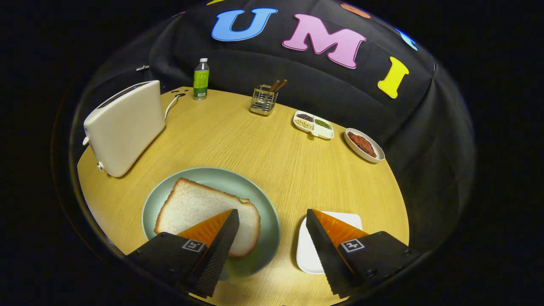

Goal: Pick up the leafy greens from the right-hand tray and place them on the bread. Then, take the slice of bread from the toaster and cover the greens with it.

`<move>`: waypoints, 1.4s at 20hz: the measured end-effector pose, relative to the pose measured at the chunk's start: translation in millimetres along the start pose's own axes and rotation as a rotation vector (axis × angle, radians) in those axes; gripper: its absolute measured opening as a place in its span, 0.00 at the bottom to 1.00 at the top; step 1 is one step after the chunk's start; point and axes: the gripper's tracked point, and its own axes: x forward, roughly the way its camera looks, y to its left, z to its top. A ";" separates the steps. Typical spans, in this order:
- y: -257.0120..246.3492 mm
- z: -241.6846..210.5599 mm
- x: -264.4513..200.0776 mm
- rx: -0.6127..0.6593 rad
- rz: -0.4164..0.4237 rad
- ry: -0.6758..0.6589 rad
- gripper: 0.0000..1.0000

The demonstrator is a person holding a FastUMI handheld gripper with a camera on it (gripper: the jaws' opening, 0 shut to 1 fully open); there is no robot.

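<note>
Round wooden bench (pixel 263 157), cream toaster (pixel 123 127) far left, green plate (pixel 263 212) holding bread slice (pixel 199 208) over a sliver of greens (pixel 244 199), white tray (pixel 306 250) right, gripper (pixel 272 238) spread wide, holding nothing, divided dish (pixel 313 124) of beans, oval dish (pixel 364 145) of red paste.

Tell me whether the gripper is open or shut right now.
Open. The gripper has its fingers spread wide with bare table between them, one over the bread on the green plate, the other over the white tray.
</note>
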 end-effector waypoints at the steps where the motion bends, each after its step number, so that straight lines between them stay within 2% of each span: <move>1: -5.2 1.7 -4.8 0.009 -0.005 -0.005 0.99; 6: -37.0 27.8 -33.9 0.110 -0.033 -0.062 0.99; 10: -51.9 74.6 -74.6 0.231 -0.025 -0.163 0.99; 13: -61.0 109.7 -103.8 0.269 -0.034 -0.237 0.98; 15: -72.0 125.8 -124.3 0.245 -0.078 -0.258 0.98; 21: -66.4 157.5 -168.8 0.131 -0.100 -0.343 0.99; 28: -54.4 126.3 -179.7 0.100 -0.075 -0.323 0.98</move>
